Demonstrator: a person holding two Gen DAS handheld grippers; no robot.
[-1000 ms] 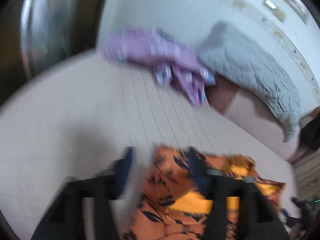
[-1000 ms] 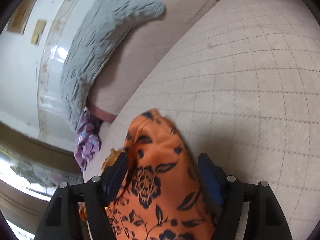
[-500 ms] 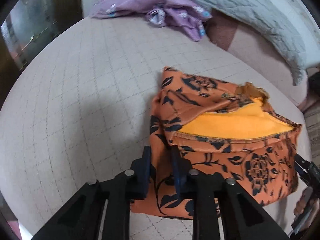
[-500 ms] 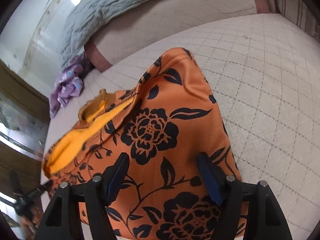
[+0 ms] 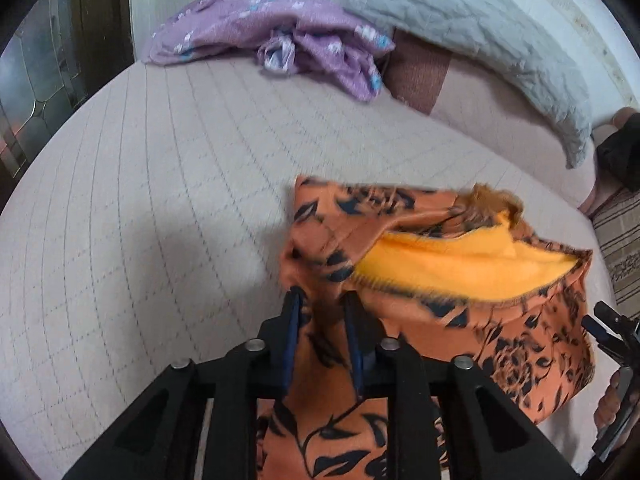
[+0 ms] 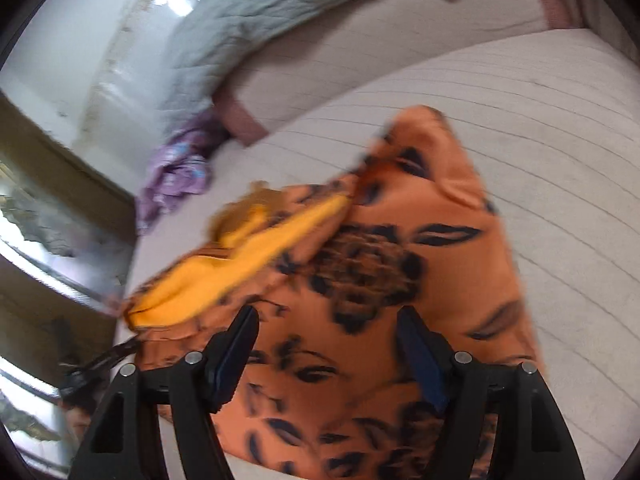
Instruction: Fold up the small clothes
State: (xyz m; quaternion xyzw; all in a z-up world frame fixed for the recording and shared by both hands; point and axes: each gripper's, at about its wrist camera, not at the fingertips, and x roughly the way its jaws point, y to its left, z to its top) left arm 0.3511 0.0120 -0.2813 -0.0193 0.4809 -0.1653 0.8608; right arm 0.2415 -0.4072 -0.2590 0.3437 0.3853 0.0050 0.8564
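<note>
An orange garment with black flowers and a yellow lining [image 5: 460, 264] lies on the pale quilted bed [image 5: 160, 200]. My left gripper [image 5: 322, 308] is shut on the garment's near left edge and holds that fold a little above the bed. In the right wrist view the same garment [image 6: 400, 264] spreads under my right gripper [image 6: 328, 320], whose jaws stand wide apart just above the cloth. The right gripper also shows at the right edge of the left wrist view [image 5: 612, 332].
A crumpled purple garment [image 5: 280, 36] lies at the far end of the bed. A grey quilted pillow [image 5: 480, 32] rests on the pink bolster [image 5: 500, 108] behind it. A dark wardrobe with glass [image 5: 36, 64] stands at the left. A striped rug [image 5: 624, 248] is at the right.
My left gripper, open a second ago, closed on the garment's edge and has now lifted it. The right gripper stayed open over the cloth while both views shifted.
</note>
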